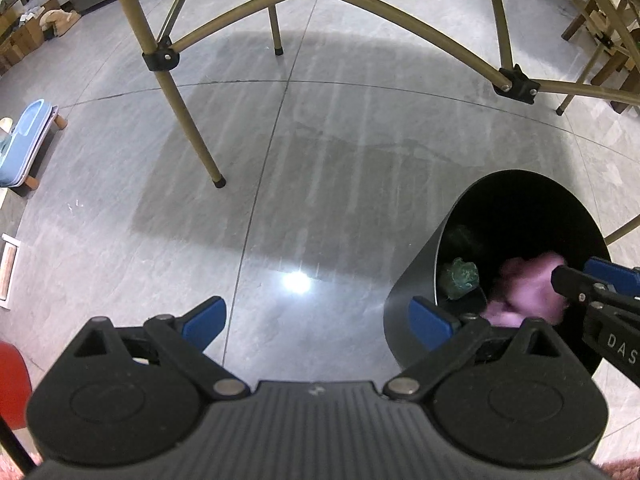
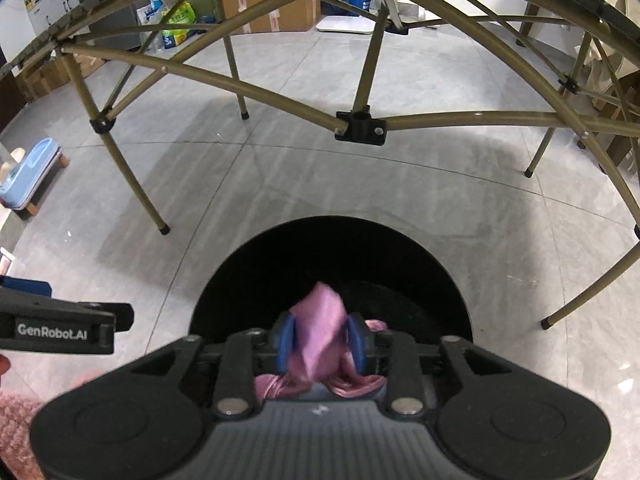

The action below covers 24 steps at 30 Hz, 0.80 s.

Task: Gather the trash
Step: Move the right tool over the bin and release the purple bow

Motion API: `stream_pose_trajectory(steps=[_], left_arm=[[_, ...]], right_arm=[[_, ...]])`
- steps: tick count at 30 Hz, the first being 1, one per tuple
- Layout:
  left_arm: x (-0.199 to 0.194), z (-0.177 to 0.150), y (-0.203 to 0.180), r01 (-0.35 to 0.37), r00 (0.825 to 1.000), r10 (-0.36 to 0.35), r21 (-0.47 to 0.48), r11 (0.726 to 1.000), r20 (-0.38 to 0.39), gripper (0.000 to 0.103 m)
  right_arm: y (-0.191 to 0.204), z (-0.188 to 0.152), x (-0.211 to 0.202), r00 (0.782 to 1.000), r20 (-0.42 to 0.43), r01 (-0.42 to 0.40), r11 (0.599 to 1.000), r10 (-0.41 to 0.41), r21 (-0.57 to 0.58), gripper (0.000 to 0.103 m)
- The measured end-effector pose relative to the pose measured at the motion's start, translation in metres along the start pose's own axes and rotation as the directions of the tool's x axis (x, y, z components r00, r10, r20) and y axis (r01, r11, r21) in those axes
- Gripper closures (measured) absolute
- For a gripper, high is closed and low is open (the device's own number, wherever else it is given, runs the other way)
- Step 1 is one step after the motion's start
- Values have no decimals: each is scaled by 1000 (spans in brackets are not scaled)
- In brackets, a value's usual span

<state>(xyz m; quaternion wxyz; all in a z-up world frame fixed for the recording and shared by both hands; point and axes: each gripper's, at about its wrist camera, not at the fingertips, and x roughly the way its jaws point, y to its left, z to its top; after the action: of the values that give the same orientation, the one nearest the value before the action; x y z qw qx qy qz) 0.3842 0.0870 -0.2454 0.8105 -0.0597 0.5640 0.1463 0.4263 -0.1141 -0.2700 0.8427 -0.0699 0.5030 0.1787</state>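
Note:
A black round trash bin stands on the grey tiled floor; in the right wrist view its dark mouth is directly below my right gripper. My right gripper is shut on a crumpled pink wrapper and holds it over the bin opening. In the left wrist view the pink wrapper and the right gripper show above the bin, with a green crumpled piece inside it. My left gripper is open and empty, just left of the bin.
A folding table's tan metal legs and cross braces stand over the floor beyond the bin. A light blue low stool sits at the left. Boxes and bags line the far wall. A red object is at the lower left.

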Motion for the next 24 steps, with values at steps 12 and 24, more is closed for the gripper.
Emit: stream_pose_trajectory(steps=[12,24], left_arm=[[0,0,0,-2,1000,2,-2,1000,-1,4],[-3,-2,0,1,1000,-1,4,1000,7,4]], right_arm=[[-4,-2,7,995,-62,77,997,-77,6,0],[-10,-7,6,993,-94,80,997,-77,23,0]])
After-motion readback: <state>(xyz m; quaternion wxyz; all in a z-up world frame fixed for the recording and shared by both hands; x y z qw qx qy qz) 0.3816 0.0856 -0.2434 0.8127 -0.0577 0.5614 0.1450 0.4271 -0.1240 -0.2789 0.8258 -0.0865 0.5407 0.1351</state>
